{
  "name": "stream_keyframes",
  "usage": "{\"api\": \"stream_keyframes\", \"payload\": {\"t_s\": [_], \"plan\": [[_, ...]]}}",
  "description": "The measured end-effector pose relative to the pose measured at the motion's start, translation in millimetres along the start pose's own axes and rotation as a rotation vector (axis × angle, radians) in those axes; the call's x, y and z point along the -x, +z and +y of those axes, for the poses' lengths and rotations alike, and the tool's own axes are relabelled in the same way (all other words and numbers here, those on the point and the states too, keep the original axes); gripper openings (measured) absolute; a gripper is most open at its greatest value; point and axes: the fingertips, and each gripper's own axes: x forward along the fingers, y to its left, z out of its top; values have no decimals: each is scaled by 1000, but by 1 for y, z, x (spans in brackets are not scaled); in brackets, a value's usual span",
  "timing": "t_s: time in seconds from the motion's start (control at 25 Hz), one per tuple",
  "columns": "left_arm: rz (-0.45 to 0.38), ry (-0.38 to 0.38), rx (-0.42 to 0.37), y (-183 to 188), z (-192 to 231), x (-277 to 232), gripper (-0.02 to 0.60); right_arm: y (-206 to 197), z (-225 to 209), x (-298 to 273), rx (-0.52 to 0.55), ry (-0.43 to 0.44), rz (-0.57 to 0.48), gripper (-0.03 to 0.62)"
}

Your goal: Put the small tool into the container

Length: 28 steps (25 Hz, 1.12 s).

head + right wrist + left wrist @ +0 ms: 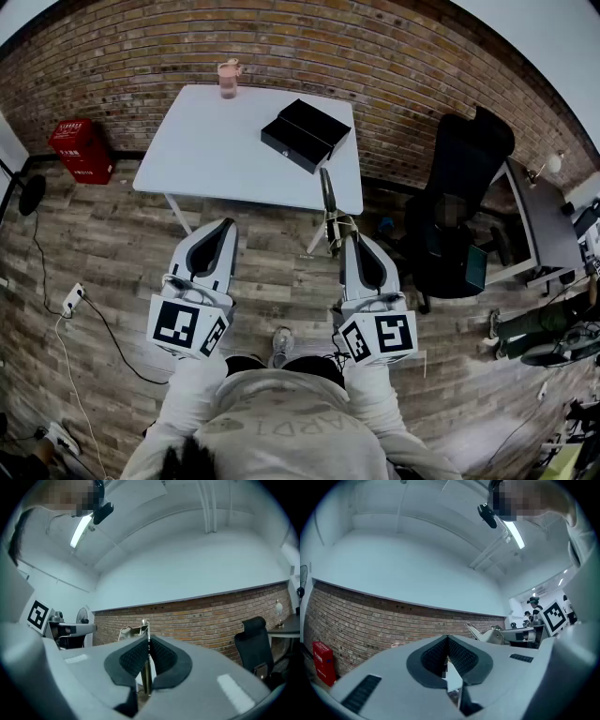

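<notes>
While you stand well back from the white table [216, 141], the task is at its carrying stage: the pick-up is done, the delivery is not. The right gripper [361, 242] has its jaws pinched on the small tool [328, 199], which juts forward from the pads over the wooden floor [272, 272], short of the table's near edge. The left gripper [220, 227] is pressed together with nothing between its pads. What is left, in all likelihood, is to close on the table, bring the tool above the black container [305, 134] lying open near the table's far right corner, and release it. The tool reads as slender and metallic, a narrow upright strip in the right gripper view; its exact kind cannot be told.
</notes>
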Motion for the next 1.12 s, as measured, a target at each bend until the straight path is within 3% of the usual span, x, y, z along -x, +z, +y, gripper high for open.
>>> {"api": "stream_keyframes", "payload": {"t_s": [0.6, 1.12], "plan": [[0, 21, -3, -5, 4, -23, 5, -5, -17, -20, -7, 18, -1, 17], [-1, 61, -17, -9, 12, -81, 5, -10, -65, -69, -64, 45, -16, 17]]}}
